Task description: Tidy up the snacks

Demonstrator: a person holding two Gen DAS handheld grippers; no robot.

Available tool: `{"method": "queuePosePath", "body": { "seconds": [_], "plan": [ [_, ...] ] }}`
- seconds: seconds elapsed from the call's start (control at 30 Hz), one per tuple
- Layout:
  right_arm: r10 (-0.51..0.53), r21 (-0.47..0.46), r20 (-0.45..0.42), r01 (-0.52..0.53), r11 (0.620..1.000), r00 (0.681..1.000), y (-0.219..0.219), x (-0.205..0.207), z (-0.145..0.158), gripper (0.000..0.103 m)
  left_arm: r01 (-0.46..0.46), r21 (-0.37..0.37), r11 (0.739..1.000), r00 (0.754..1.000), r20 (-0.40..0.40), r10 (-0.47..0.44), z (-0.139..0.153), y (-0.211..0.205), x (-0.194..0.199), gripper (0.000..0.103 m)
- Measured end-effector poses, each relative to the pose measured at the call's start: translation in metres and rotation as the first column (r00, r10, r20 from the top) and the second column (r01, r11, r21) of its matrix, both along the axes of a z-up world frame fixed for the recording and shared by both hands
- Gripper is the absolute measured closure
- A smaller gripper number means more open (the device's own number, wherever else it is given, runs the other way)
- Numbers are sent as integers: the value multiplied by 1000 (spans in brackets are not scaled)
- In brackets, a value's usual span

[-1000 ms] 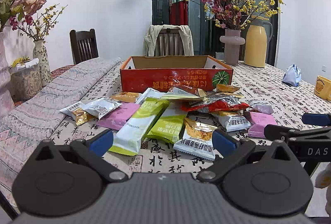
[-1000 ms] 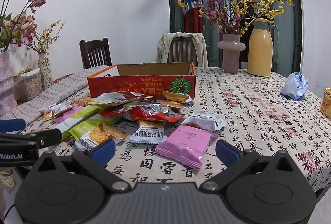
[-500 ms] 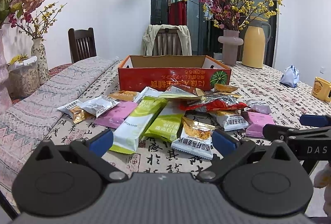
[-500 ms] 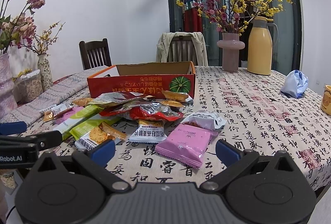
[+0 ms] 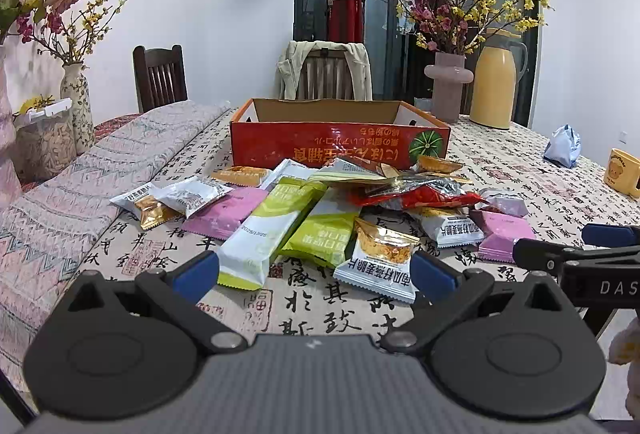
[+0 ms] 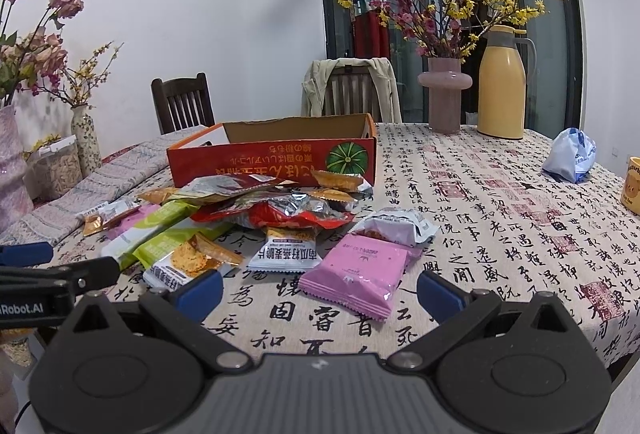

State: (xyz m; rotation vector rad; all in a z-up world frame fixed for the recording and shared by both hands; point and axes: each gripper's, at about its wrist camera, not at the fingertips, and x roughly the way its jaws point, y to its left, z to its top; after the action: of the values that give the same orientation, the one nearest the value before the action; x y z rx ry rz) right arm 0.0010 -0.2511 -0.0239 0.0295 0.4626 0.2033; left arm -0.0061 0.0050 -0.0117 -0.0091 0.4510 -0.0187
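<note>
Several snack packets lie in a loose heap on the patterned tablecloth in front of an open red cardboard box. Among them are two long green bars, a red foil bag, a pink packet and a white-and-gold packet. My left gripper is open at the near table edge, just short of the green bar and the white-and-gold packet. The right gripper is open too, just short of the pink packet. Neither holds anything.
A pink vase with flowering branches and a yellow jug stand at the back right. A blue-white bag and a yellow mug are on the right. A folded woven cloth covers the left side. Chairs stand behind the table.
Both grippers have edged slightly toward the snack heap, which sits a little larger in view. Their jaws stay open and no packet has moved.
</note>
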Motion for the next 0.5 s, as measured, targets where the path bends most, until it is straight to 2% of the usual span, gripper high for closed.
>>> {"method": "queuePosePath", "body": {
  "seconds": [0.5],
  "plan": [
    [-11, 13, -47, 11, 1000, 999, -10, 15, -9, 0, -26, -23, 999, 999, -25, 25, -4, 9, 11, 0]
  ]
}}
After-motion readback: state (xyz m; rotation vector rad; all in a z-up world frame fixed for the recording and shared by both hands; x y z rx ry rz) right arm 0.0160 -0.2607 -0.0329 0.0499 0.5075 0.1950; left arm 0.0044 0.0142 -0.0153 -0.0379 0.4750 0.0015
